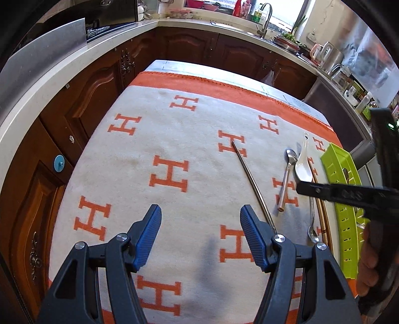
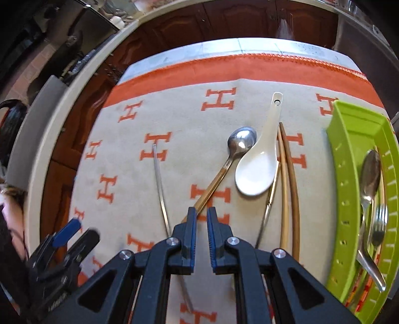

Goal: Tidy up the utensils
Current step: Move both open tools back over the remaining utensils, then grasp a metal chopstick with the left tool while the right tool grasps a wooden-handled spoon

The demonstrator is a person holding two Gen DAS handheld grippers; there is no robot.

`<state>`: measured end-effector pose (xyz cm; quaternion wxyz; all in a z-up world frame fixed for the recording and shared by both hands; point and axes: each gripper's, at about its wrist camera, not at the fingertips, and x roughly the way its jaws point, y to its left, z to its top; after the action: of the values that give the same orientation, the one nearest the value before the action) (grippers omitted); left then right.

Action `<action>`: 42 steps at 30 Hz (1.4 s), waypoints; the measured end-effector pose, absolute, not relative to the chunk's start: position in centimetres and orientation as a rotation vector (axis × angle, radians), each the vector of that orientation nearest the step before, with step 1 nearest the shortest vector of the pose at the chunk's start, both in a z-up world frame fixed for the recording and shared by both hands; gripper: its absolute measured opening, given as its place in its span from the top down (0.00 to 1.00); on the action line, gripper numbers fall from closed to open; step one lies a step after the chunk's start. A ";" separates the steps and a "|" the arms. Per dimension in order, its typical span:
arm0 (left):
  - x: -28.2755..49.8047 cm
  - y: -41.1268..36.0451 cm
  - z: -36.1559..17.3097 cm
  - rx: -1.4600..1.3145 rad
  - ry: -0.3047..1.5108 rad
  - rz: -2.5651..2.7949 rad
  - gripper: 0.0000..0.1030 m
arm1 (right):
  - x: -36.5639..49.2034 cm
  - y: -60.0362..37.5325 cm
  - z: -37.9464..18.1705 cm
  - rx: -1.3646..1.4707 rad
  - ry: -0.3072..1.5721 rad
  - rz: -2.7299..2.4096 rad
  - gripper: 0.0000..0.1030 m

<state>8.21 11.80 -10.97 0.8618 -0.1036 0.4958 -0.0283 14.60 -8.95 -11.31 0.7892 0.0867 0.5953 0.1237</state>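
Utensils lie on an orange-and-cream H-patterned cloth [image 1: 174,139]. A thin metal chopstick [image 2: 159,184] lies left, also in the left wrist view [image 1: 251,182]. A gold-handled metal spoon [image 2: 234,152], a white ceramic spoon [image 2: 259,169], metal tongs [image 2: 270,199] and two bamboo chopsticks [image 2: 289,189] lie side by side. A green tray [image 2: 349,139] at right holds a spoon [image 2: 369,179] and a fork [image 2: 379,224]. My left gripper [image 1: 200,219] is open and empty above the cloth. My right gripper [image 2: 201,216] is nearly shut, empty, above the gold spoon's handle end.
Dark wooden kitchen cabinets [image 1: 104,82] and a pale countertop [image 1: 49,99] surround the table. A sink tap [image 1: 264,17] and dishes stand on the far counter. The green tray also shows in the left wrist view [image 1: 346,199] at the table's right edge.
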 end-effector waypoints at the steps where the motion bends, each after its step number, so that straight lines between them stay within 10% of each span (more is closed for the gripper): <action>1: 8.2 11.9 -11.0 -0.219 1.041 -0.061 0.38 | 15.3 -8.8 -11.8 0.182 1.290 0.249 0.90; 13: 8.9 11.3 -12.3 -0.228 1.077 -0.088 0.38 | 16.7 -5.2 -13.6 -0.063 1.272 0.106 0.86; 29: 12.8 3.8 -14.0 -0.181 1.170 -0.173 0.39 | 12.0 -13.0 -10.0 0.276 1.191 0.312 0.93; 34: 12.7 0.2 -14.8 0.019 1.175 -0.089 0.52 | 10.4 -15.5 -8.7 0.335 1.154 0.341 0.94; 37: 12.5 -0.8 -14.6 0.048 1.159 -0.100 0.93 | 9.7 -16.8 -8.3 0.370 1.137 0.350 0.95; 42: 12.4 -0.1 -14.5 -0.017 1.172 -0.125 0.97 | 9.5 -17.4 -8.7 0.393 1.139 0.390 1.00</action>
<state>12.36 -0.06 -14.46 0.8312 -0.0081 0.5528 -0.0589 9.46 -17.37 -8.71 0.8060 0.1837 0.5324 0.1821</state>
